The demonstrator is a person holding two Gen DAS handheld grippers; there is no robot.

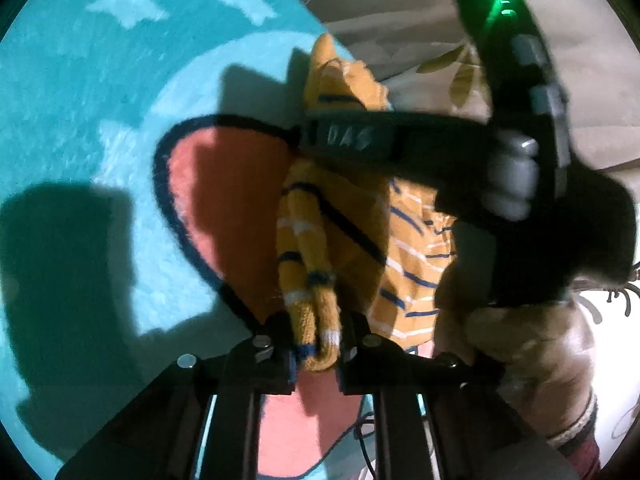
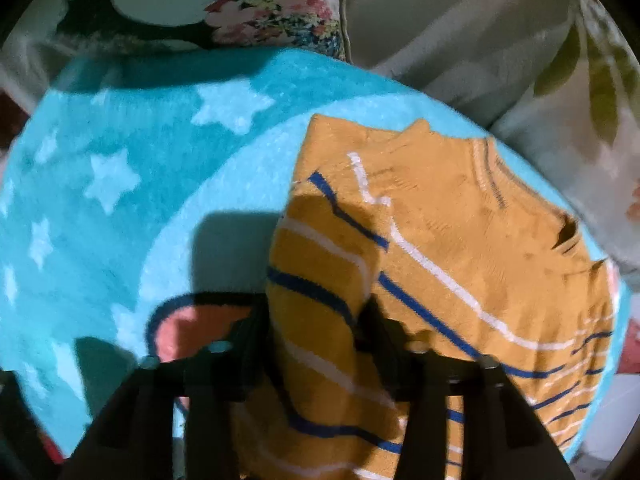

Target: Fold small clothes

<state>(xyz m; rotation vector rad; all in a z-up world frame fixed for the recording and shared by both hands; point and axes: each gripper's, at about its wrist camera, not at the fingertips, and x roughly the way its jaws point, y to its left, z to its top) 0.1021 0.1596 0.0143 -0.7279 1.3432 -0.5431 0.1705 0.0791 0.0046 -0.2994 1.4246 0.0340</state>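
A small mustard-yellow knit sweater (image 2: 460, 240) with blue and white stripes lies on a turquoise star-patterned rug (image 2: 120, 208). My right gripper (image 2: 316, 320) is shut on the sweater's folded sleeve edge, with cloth bunched between its fingers. My left gripper (image 1: 316, 344) is shut on a striped sleeve cuff (image 1: 308, 280) of the same sweater (image 1: 408, 260), held up off the rug (image 1: 80, 100). In the left wrist view the right gripper's black body (image 1: 520, 184) and the hand holding it cross over the sweater.
A pink patch with a dark outline (image 1: 224, 200) is part of the rug beside the sweater. A floral cushion (image 2: 276, 16) and beige leaf-print sofa fabric (image 2: 520, 40) lie beyond the rug's far edge.
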